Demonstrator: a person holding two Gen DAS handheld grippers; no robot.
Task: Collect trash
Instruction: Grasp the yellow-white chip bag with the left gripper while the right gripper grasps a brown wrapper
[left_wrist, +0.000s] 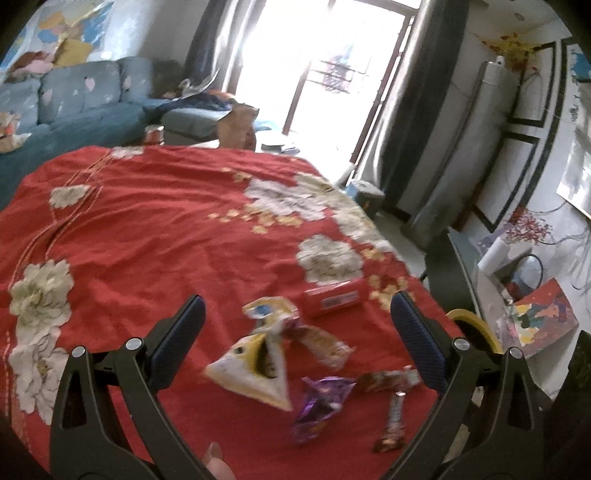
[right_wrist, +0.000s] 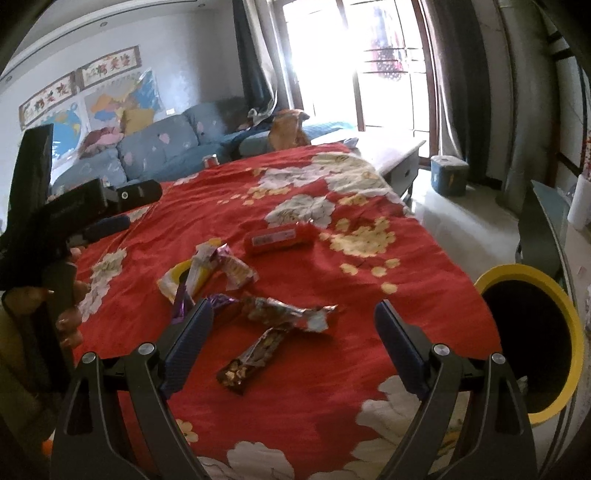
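red flowered cloth (right_wrist: 369, 295) carries the litter, and the dark snack-bar wrapper (right_wrist: 251, 354) lies between the right gripper (right_wrist: 293, 328)'s wide-apart, empty jaws, long axis slanting near-left to far-right, nearer it than the equally spread left gripper (left_wrist: 297, 326), bin (right_wrist: 532, 343) at right.

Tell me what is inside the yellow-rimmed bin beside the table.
The yellow-rimmed bin shows only a dark interior; no trash is visible in it. Its bottom is lost in shadow, so whatever lies there cannot be seen.
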